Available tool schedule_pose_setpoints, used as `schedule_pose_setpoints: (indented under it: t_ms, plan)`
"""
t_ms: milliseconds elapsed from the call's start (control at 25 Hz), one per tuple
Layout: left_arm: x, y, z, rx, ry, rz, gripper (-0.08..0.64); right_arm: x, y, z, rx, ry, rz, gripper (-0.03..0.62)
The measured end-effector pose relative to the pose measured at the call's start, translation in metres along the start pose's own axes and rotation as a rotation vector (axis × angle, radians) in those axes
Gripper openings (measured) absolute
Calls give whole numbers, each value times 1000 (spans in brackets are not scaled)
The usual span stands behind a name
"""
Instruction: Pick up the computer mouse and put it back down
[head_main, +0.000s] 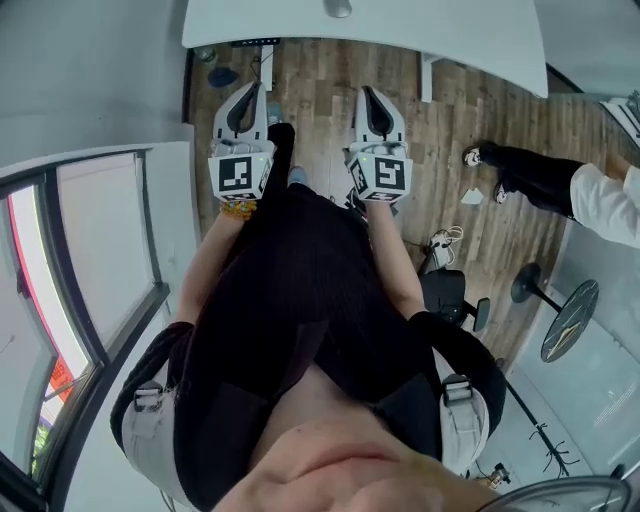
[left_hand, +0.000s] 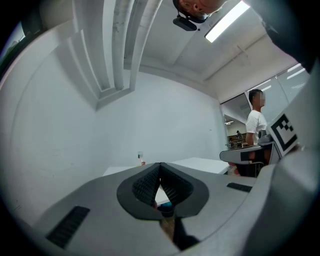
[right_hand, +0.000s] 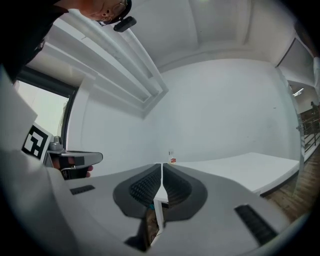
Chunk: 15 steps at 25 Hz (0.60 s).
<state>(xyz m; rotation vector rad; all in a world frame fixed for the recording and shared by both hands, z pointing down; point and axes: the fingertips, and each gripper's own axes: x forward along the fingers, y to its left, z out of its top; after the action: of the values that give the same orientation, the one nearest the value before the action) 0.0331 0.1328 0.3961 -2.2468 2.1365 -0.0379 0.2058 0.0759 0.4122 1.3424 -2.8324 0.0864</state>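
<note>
Head view: left tool (head_main: 248, 92) and right tool (head_main: 368, 95) level over the floor (head_main: 318, 100), short of the white tabletop (head_main: 450, 25); likely computer mouse (head_main: 338, 8) lying there, untouched. Left gripper view: jaws together, empty. Right gripper view: likewise closed, empty. Whole task ahead.

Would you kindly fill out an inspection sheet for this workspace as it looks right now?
Surface: white table, mostly bare, ahead of the grippers.
Job's things: grey thing at the table's far edge, likely the mouse; cut off by the frame, untouched.
Clutter: small bottle far back on the table.
Grippers: left gripper and right gripper both shut and empty, held level over the floor, short of the table.
Cables: loose bundle on the floor at the right.
Surroundings: wood floor; window at the left; second person at the right; round stand base.
</note>
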Motion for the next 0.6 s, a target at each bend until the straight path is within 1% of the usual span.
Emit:
schedule_pose_setpoints:
  t_ms: [200, 360, 600]
  plan:
    - [48, 21, -15, -16, 4, -13, 14, 39, -13, -5, -9, 20, -22, 29]
    - [85, 32, -8, -23, -20, -37, 14, 68, -27, -3, -22, 43, -41, 29]
    - [136, 59, 2, -39, -35, -66, 14, 118, -39, 7, -43, 64, -62, 29]
